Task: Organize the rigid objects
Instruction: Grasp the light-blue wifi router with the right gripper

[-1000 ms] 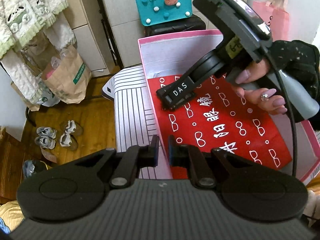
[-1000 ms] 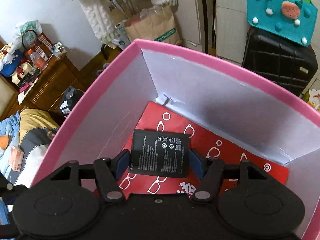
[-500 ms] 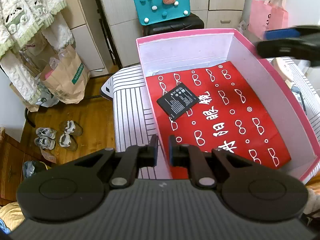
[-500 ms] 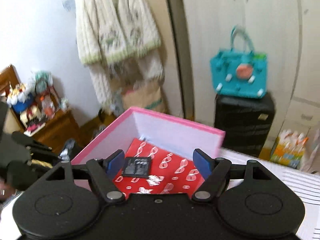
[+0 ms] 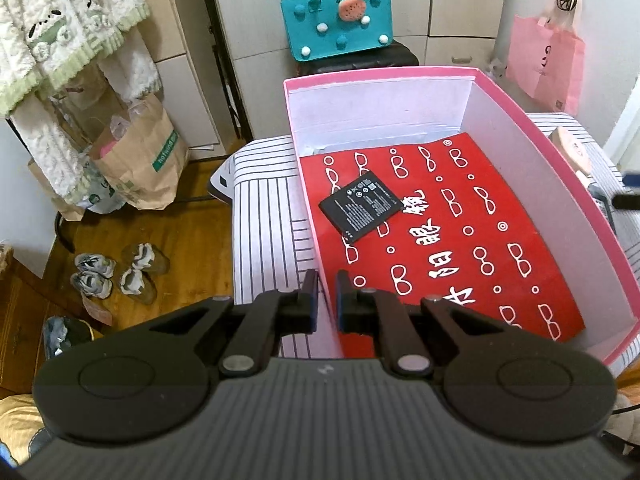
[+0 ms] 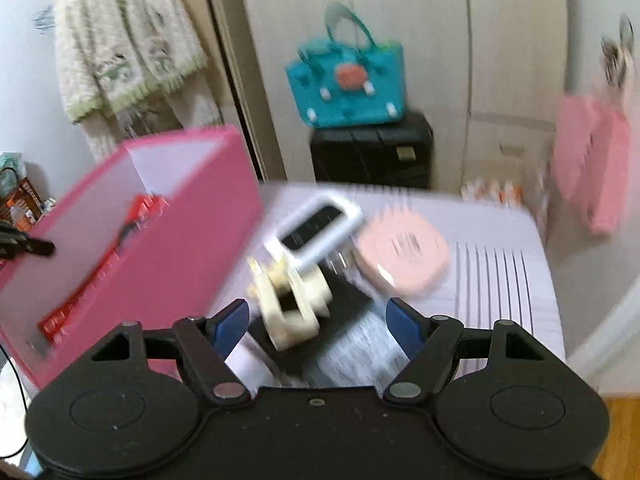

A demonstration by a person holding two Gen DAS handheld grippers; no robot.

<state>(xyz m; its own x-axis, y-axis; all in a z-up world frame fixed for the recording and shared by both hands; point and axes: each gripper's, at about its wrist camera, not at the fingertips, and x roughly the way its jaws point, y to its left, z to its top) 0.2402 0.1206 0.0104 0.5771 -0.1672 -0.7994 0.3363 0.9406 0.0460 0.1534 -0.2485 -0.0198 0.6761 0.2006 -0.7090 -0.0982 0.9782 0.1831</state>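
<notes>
A pink box (image 5: 532,128) with white inner walls stands on the striped table; a red printed sheet (image 5: 460,240) lines its floor. A black flat battery (image 5: 362,206) lies on the sheet near the box's left wall. My left gripper (image 5: 327,302) is shut on the box's near-left wall. My right gripper (image 6: 318,322) is open and empty, right of the box (image 6: 192,216), above a cream clip-like object (image 6: 292,304). A white-framed device (image 6: 316,230), a round pink case (image 6: 402,258) and a black packet (image 6: 340,320) lie beyond it, blurred.
The striped table (image 5: 264,216) ends at the left over a wood floor with shoes (image 5: 116,272). A teal bag (image 5: 336,20) on a black suitcase stands behind the table. A pink bag (image 5: 546,64) hangs at the right.
My right gripper released the black battery in the box, lifted out and swung right to the loose objects on the table. My left gripper has stayed on the box wall.
</notes>
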